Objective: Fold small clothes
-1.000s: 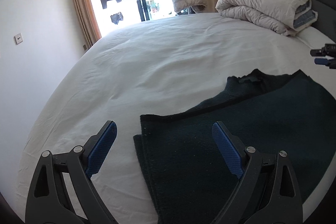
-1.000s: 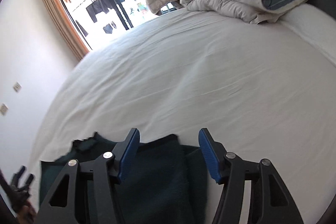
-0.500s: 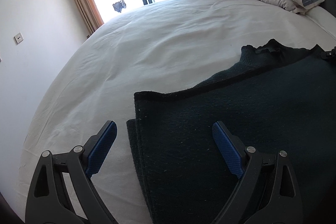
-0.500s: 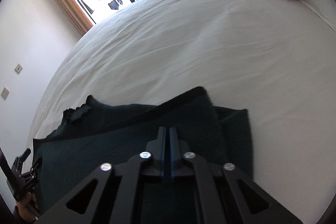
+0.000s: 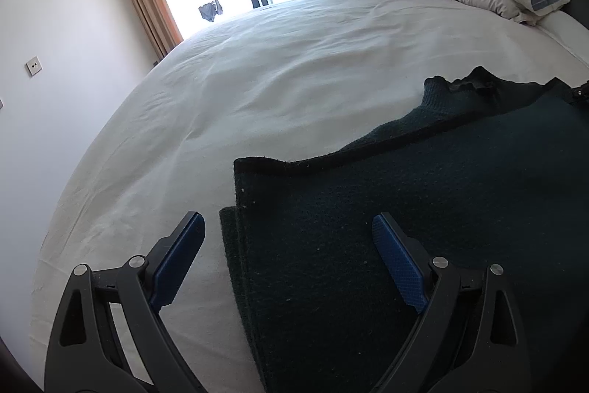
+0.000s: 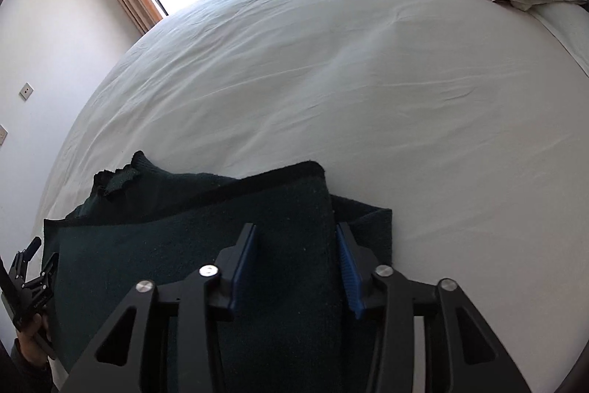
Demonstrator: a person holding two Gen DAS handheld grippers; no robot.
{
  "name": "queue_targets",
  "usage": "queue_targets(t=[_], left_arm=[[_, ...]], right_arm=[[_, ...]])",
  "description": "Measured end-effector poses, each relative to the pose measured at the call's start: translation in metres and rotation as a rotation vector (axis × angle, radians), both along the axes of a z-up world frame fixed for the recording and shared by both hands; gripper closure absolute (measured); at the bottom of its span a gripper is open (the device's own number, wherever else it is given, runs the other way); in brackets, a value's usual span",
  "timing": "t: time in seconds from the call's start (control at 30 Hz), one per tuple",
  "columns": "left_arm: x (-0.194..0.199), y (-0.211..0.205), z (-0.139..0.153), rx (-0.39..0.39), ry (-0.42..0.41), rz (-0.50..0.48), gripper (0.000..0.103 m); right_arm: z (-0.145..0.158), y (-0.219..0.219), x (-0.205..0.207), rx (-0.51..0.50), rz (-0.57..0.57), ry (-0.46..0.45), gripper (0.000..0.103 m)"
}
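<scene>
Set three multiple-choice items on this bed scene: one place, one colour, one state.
1. Where does the dark green knitted garment lie?
A. on the white bed sheet
B. on the floor
C. on a chair
2. What colour are the left gripper's pads?
A. red
B. blue
C. yellow
3. How do the left gripper's jaws stand?
A. shut on the garment
B. shut, empty
C. open

Key: 1 A, sheet surrounds the garment; 2 B, both pads show blue; 3 C, a wide gap separates them.
</scene>
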State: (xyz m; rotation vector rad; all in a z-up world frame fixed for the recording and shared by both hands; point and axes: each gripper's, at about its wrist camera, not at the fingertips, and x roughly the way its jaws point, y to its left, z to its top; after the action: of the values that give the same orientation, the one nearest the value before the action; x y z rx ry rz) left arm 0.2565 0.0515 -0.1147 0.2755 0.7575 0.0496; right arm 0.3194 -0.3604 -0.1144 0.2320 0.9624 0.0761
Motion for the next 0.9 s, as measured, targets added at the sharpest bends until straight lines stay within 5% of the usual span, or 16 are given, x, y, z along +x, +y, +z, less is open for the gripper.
queue_targets(t=[0.13, 0.5, 0.7, 0.83, 0.9], left_arm=[[-0.001, -0.002, 0.0, 0.014, -0.011, 0.006, 0.01], [0.012, -0.009, 0.002, 0.074, -0.023, 0.004, 0.01], [0.025, -0.003, -0.006, 0.055, 0.008, 0.012, 0.008], [0.013, 0.0, 0.009, 0.074, -0.024, 0.04, 0.008], [-0.001, 0.002, 0.022, 0.025, -0.029, 0.04, 0.008]], right_arm=[[0.003, -0.002, -0.006, -0.061, -0.038, -0.021, 0.097], [-0.005, -0.047, -0.024, 0.015, -0.239, -0.061, 0.099], [-0.016, -0.048, -0.021, -0.013, -0.226, -0.039, 0.097], [0.005, -0.054, -0.044, 0.049, -0.302, -0.052, 0.059], [0.027, -0.041, -0.07, 0.068, -0.272, -0.136, 0.059]])
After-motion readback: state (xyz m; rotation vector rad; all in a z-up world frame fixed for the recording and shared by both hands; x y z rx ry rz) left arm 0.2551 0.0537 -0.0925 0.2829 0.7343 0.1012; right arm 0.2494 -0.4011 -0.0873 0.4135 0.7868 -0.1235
